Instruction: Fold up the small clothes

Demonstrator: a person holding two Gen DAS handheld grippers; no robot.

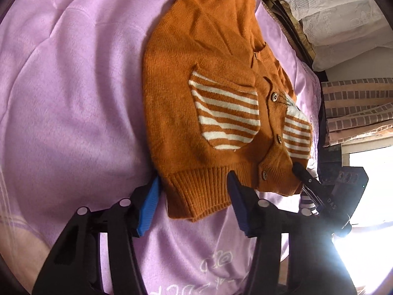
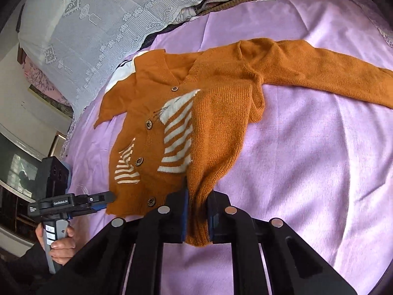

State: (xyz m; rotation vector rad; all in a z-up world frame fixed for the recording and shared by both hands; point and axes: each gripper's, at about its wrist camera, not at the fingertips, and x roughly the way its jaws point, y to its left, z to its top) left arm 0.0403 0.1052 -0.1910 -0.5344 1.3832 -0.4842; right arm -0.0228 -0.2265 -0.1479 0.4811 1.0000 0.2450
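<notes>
Cardigan (image 2: pixel 216 132), orange knit with striped pockets and buttons, lies flat on the lilac blanket (image 2: pixel 307 162), both grippers at its ribbed hem.

Right gripper (image 2: pixel 197 217) has its fingers narrow and pinched on the hem (image 2: pixel 196 236), at 6 o'clock in its own view. Left gripper (image 1: pixel 194 196) stands about half wide, its blue pads on either side of the hem corner and not pressing it. One sleeve (image 2: pixel 331 76) reaches toward 2 o'clock. A hand (image 2: pixel 61 243) holds the left handle at 8 o'clock.

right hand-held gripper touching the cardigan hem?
Touching. The right wrist view shows the right hand-held gripper with both blue pads pressed on the bunched ribbed hem of the orange cardigan.
</notes>
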